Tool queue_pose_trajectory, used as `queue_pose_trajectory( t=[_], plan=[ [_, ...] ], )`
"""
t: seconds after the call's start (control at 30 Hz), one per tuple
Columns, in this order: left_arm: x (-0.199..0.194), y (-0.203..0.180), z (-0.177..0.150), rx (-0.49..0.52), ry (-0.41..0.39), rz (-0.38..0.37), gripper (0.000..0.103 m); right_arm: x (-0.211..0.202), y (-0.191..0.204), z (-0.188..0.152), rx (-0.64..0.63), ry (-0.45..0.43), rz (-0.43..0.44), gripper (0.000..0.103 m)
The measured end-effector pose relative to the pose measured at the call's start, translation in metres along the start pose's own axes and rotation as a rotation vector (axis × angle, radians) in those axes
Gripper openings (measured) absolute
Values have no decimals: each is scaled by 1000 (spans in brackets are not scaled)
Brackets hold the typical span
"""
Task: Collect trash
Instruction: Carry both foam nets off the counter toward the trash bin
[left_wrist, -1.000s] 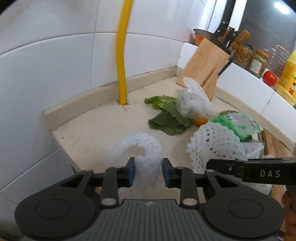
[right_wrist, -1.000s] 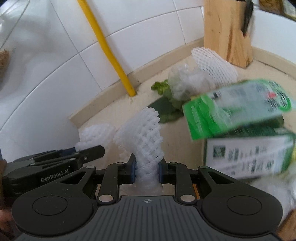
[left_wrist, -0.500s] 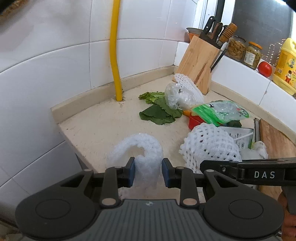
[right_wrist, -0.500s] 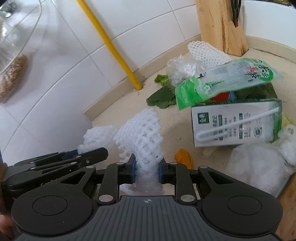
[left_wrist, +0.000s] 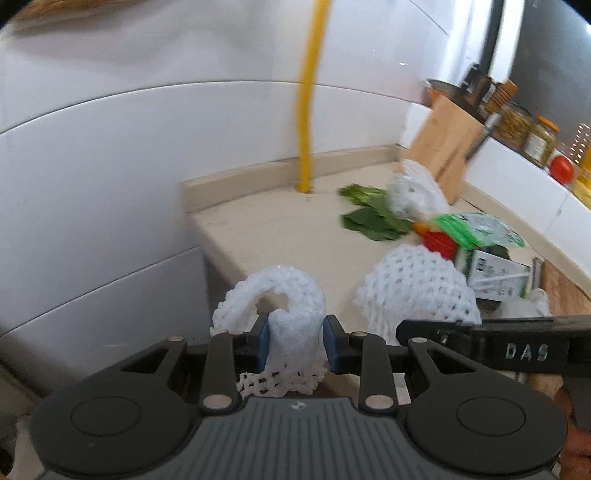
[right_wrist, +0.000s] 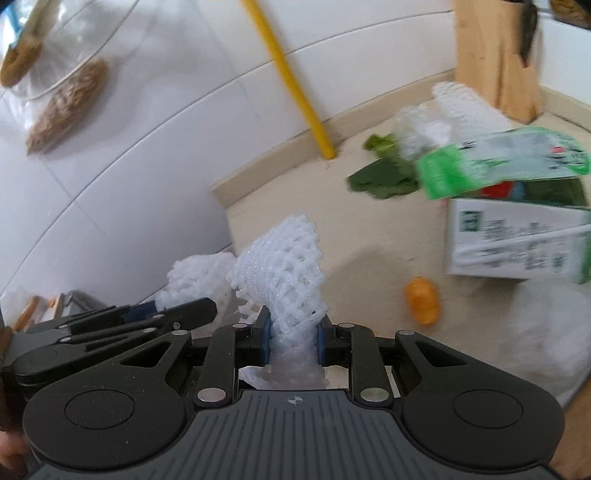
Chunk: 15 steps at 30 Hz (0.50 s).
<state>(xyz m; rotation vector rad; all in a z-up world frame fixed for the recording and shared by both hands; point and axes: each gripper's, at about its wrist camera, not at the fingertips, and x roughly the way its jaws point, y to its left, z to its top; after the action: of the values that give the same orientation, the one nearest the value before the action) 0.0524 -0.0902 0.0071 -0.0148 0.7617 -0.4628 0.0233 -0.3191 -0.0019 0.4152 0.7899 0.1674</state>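
Left wrist view, lower centre: the left gripper (left_wrist: 294, 345) is clenched on a curled foam net sleeve (left_wrist: 284, 306). The blue pads press its bunched stem from both sides, and its loose end arcs up and over toward the left of the frame. Its long axis runs away from the jaws, roughly along the pointing line.

Right wrist view, lower centre: the right gripper (right_wrist: 293, 341) is clenched on a second foam net (right_wrist: 282, 275). The stem is pinched between the pads and the flared mouth opens upward and away. In the same view the left gripper's fingers appear at lower left, just beside, with the curled sleeve visible above them. Both grippers are therefore loaded and side by side; neither is free for a further pick.

Beyond the jaws lies the countertop (left_wrist: 280, 229). The remaining trash sits toward the right of both frames:
- an orange scrap (right_wrist: 423, 301), nearest to the right gripper;
- a milk carton (right_wrist: 517, 240), lying on its side with its long axis left to right;
- a green plastic wrapper (right_wrist: 502, 162) on top of the carton;
- leafy greens (left_wrist: 373, 219) farther back;
- another foam net (left_wrist: 417, 188) in front of the knife block (left_wrist: 445, 147).

No bin is visible in either view. Judgement: the held nets must be deposited before the next pick, and the right gripper is the nearer one to the remaining pile.
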Motion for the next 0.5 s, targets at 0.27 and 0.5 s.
queue_pose_trajectory(
  t=[0.27, 0.5],
  plan=[
    [-20, 52, -14, -87, -16, 85, 24, 32, 56, -7, -108, 69, 69, 29],
    [-32, 81, -22, -138, -33, 138, 24, 54, 91, -8, -181, 105, 104, 29]
  ],
)
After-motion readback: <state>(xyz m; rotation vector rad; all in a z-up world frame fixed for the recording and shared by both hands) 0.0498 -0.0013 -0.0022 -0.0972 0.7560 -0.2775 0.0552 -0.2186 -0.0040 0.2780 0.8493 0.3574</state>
